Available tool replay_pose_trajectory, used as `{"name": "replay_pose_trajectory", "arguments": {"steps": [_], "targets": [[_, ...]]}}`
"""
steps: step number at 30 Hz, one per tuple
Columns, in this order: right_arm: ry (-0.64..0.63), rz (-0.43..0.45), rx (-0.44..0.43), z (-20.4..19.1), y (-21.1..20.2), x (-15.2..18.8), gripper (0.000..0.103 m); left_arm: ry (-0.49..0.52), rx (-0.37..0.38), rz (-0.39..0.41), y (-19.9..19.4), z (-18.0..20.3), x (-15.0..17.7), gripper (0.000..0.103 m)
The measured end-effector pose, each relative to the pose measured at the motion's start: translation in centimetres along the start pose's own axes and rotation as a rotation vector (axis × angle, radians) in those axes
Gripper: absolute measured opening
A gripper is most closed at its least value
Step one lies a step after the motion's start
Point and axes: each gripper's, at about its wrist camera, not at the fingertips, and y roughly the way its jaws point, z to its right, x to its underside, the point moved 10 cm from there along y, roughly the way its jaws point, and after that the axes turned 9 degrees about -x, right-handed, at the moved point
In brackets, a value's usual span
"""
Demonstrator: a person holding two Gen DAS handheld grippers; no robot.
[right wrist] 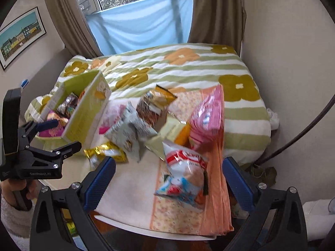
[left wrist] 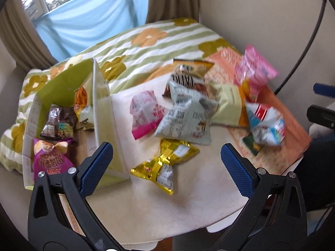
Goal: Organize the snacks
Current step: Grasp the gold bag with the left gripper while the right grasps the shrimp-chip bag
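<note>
1. Blue-padded left gripper [left wrist: 165,167] right up front, jaws spread wide, nothing between them.
2. Just beyond, dead at 12 o'clock: gold snack packet [left wrist: 165,165] flat on the white table [left wrist: 188,213], long axis slanting from 7 to 1 o'clock across the jaw line. Looks like the nearest loose item for the left hand; a small wrist turn probably needed to close across its narrow waist.
3. Right gripper [right wrist: 167,177] likewise gaping, empty, hanging over the red-and-white chip bag [right wrist: 184,173] lying at its 12 o'clock on the orange cloth [right wrist: 188,219]. Same gold packet sits off at its 10 o'clock, so left hand clearly the closer one.
4. Further out, a loose heap: grey-white pouch [left wrist: 186,119], pink-and-white sachet [left wrist: 144,113], brown-and-gold bag [left wrist: 188,77], pink bag [left wrist: 255,69] at 1 o'clock, blurred.
5. Over at 10 o'clock from the left jaws: green box [left wrist: 104,108], open-topped, already holding a magenta packet [left wrist: 50,159] and a dark brown one [left wrist: 58,123]. Likely destination, a short swing left from the gold packet.
6. Beyond everything, flowered striped quilt [left wrist: 157,41].
</note>
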Motion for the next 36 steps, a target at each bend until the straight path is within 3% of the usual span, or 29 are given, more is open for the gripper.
{"name": "replay_pose_trajectory", "arguments": {"steps": [4, 12, 15, 21, 26, 36], "targets": [[0.016, -0.025, -0.02, 1.2, 1.6, 2.4, 0.102, 0.065, -0.038, -0.052, 2.9, 1.2, 1.9, 0.095], [0.117, -0.056, -0.013, 2.8, 4.4, 5.0, 0.102, 0.221, -0.089, -0.121, 8.1, 2.5, 3.8, 0.092], [0.144, -0.053, -0.002, 3.0, 5.0, 5.2, 0.102, 0.266, -0.107, -0.164, 9.9, 2.7, 4.6, 0.085], [0.188, -0.072, 0.032, 3.2, 6.4, 5.5, 0.102, 0.246, -0.065, -0.24, 11.9, 2.2, 5.8, 0.07], [0.19, -0.086, 0.068, 3.7, 7.4, 5.6, 0.102, 0.22, -0.016, -0.279, 12.6, 1.5, 6.3, 0.05], [0.194, -0.121, 0.088, 4.6, 9.0, 5.8, 0.097, 0.198, 0.039, -0.275, 12.5, 1.3, 6.8, 0.045]]}}
